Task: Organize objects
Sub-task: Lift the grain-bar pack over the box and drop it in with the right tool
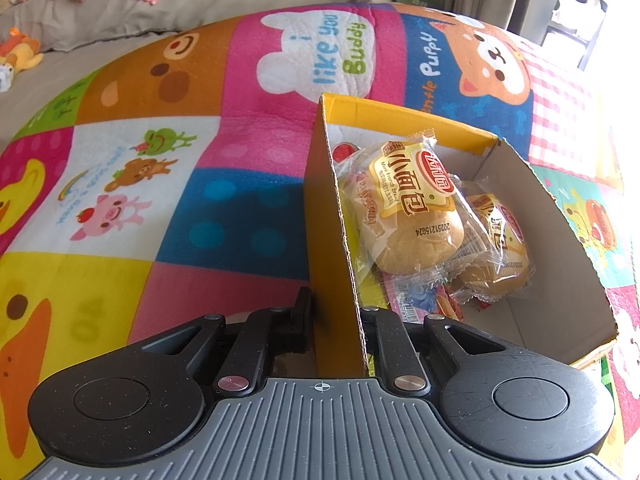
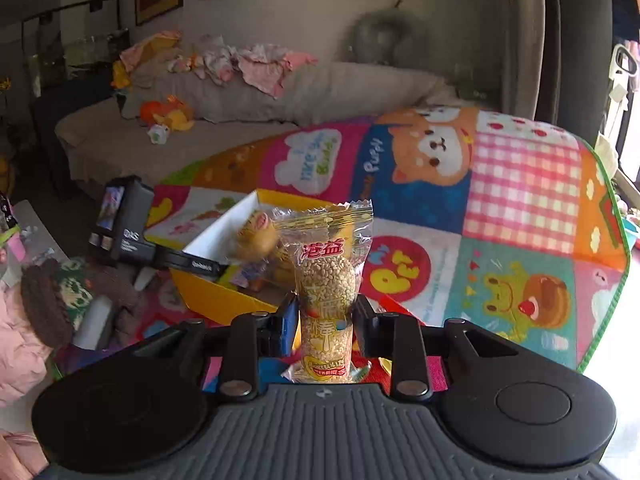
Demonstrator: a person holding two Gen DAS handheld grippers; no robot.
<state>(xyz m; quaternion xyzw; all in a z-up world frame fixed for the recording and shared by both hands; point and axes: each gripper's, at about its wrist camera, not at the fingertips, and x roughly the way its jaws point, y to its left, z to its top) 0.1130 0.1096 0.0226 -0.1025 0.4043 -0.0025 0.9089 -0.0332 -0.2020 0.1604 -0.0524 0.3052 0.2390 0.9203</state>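
Left wrist view: your left gripper (image 1: pixel 334 316) clamps the box (image 1: pixel 332 240) wall at lower centre, bread packs (image 1: pixel 412 216) inside. Your right gripper (image 2: pixel 326 322) pinches the rice-puff pack (image 2: pixel 326 280) upright at frame centre, above the mat (image 2: pixel 500 208).

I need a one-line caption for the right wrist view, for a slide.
Right gripper shut on a clear-wrapped puffed grain snack bar, held above the colourful cartoon play mat near the yellow cardboard box.
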